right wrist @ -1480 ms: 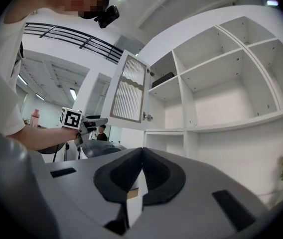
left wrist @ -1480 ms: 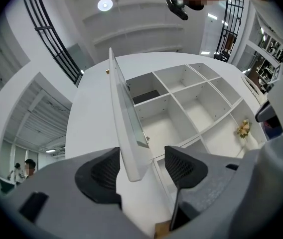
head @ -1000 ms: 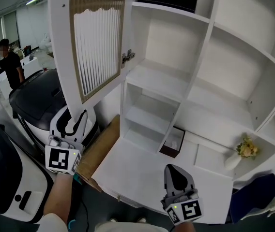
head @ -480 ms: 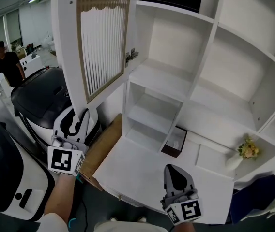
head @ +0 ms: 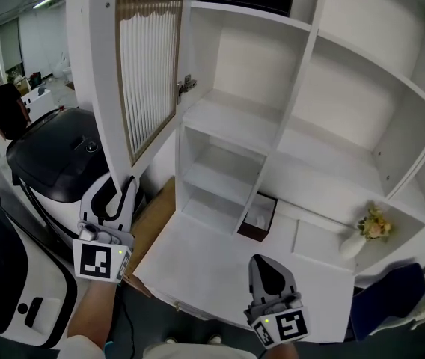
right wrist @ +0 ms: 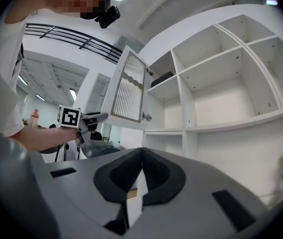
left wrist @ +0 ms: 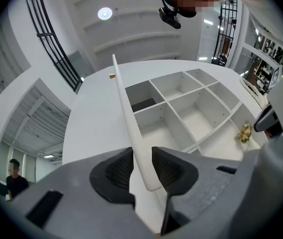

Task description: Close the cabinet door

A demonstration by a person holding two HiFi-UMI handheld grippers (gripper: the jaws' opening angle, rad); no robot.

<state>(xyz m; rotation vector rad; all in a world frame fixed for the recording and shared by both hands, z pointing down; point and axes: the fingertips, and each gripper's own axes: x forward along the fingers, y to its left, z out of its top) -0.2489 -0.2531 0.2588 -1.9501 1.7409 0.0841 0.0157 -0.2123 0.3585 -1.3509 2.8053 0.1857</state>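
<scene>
Head view: white cabinet door (head: 96,88) stands swung open at the left of the white open-shelf cabinet (head: 300,88), hung on a metal hinge (head: 186,86); its centre is a ribbed translucent panel inside a scalloped tan frame. Left gripper (head: 119,189) reaches up to the door's bottom corner, but this view does not show the contact. Left gripper view settles it: the door's thin, smooth, rounded edge (left wrist: 126,108) runs straight between the ridged black pads of the left gripper (left wrist: 141,156), whose jaws have just been closing and now pinch it on both sides; a small brass knob (left wrist: 111,75) shows on the door, unseen from above. Right gripper (head: 261,260) is held low before the white desk surface (head: 197,260); right gripper view shows its (right wrist: 142,151) jaws together with nothing between them, and the door (right wrist: 126,86) from the panel side. Only the head view shows the small white vase of yellow flowers (head: 368,230) and the brown tissue box (head: 257,217).
</scene>
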